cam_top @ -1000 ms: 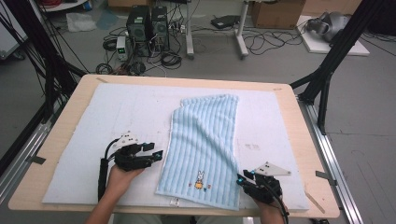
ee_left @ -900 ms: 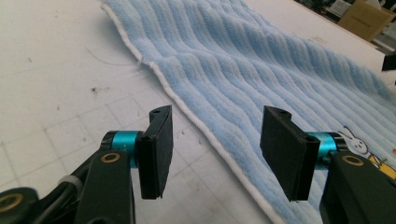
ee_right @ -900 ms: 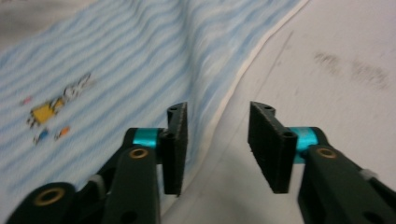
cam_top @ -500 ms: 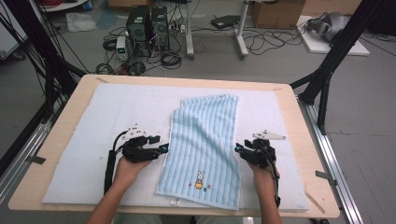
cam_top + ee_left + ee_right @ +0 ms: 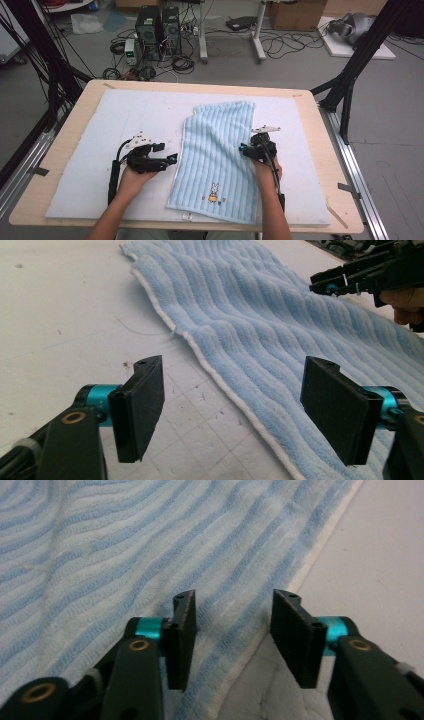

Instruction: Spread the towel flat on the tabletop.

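A light blue striped towel (image 5: pixel 220 155) with a small rabbit picture (image 5: pixel 214 192) lies slightly rumpled on the white mat (image 5: pixel 80 150). My left gripper (image 5: pixel 172 159) rests at the towel's left edge, open. Its jaws have just been opening, and in the left gripper view (image 5: pixel 235 375) the towel's white hem (image 5: pixel 220 382) runs under the gap without touching either pad. My right gripper (image 5: pixel 243 148) hovers at the towel's right edge, about halfway up. Its jaws (image 5: pixel 232 605) have just been closing a little but stand apart, with the towel's edge (image 5: pixel 235 680) below the gap. The right gripper (image 5: pixel 350 277) also appears far off in the left gripper view.
The mat covers a wooden table (image 5: pixel 325 150). Black frame legs (image 5: pixel 350 80) stand at both sides. On the floor beyond the far edge are computer boxes (image 5: pixel 157 30) and cables.
The right hand has moved from the towel's near right corner forward along its right edge. The left hand has stayed in place and its jaws stand wider apart.
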`<action>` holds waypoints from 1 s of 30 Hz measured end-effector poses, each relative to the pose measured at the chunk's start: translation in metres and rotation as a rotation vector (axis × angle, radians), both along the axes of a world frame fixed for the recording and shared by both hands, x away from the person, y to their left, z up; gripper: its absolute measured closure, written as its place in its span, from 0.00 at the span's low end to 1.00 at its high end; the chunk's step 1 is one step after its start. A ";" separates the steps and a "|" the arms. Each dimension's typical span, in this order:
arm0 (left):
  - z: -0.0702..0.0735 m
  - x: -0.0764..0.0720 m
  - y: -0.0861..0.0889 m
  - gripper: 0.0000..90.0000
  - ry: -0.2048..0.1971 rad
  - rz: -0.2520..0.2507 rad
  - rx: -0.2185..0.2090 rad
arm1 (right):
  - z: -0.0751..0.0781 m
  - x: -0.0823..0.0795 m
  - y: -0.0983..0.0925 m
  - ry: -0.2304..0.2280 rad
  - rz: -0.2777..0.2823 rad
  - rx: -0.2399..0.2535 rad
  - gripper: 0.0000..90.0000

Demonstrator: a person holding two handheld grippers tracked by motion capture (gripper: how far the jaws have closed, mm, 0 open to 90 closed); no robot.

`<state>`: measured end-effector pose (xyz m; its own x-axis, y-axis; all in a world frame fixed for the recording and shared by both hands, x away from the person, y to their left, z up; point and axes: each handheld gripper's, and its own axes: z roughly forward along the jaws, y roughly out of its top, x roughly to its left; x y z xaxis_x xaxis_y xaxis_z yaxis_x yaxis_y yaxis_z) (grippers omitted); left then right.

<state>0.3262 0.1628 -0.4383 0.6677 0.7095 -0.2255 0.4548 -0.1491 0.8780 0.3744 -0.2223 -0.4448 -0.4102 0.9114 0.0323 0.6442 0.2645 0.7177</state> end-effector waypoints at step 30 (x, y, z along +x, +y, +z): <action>0.000 0.023 -0.003 0.47 0.033 -0.028 0.032 | 0.028 -0.022 -0.037 -0.212 -0.012 0.118 0.73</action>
